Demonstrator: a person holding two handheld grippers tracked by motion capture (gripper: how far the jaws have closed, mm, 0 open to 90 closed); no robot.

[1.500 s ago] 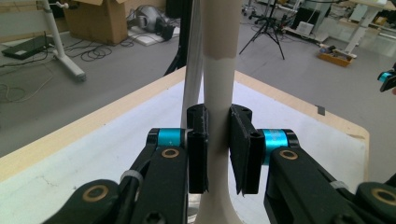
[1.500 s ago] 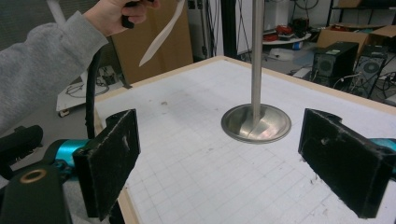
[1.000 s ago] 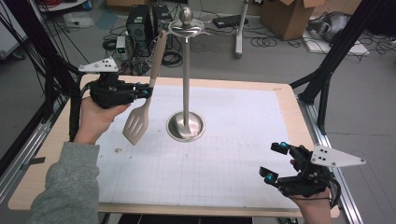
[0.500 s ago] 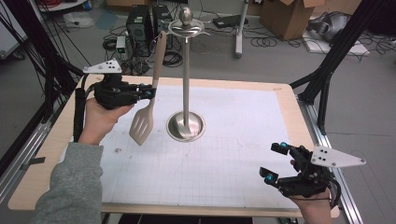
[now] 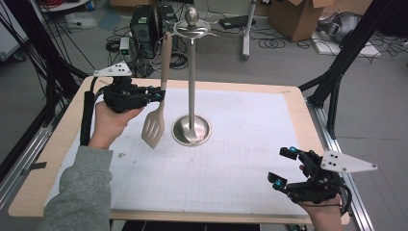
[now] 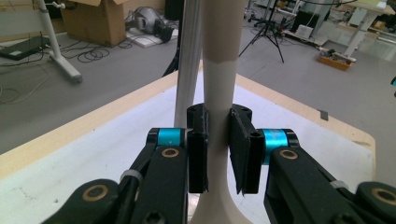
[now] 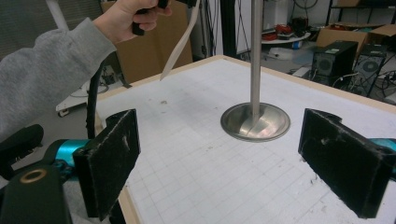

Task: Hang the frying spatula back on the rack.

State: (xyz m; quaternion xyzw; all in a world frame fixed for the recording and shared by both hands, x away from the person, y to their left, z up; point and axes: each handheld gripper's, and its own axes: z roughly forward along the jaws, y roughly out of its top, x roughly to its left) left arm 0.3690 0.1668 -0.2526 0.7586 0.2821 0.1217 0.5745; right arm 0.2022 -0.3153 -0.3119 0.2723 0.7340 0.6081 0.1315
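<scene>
Slotted spatula (image 5: pixel 156 103) — we judge it light, stiff, smooth; best held mid-handle. Left gripper (image 5: pixel 156 95) jaws pinch it there, upright above the surface (image 5: pixel 240 159), beside the utensil stand (image 5: pixel 191 91). Right gripper (image 5: pixel 283 167) jaws spread, empty.

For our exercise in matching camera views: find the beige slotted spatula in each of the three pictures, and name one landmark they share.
High view: spatula left of centre, upright, handle in the left gripper.
Left gripper view: its handle rises centre frame, clamped between the fingers.
Right gripper view: its blade hangs at top, left of centre.
Shared landmark: the steel stand, beside the spatula.
</scene>
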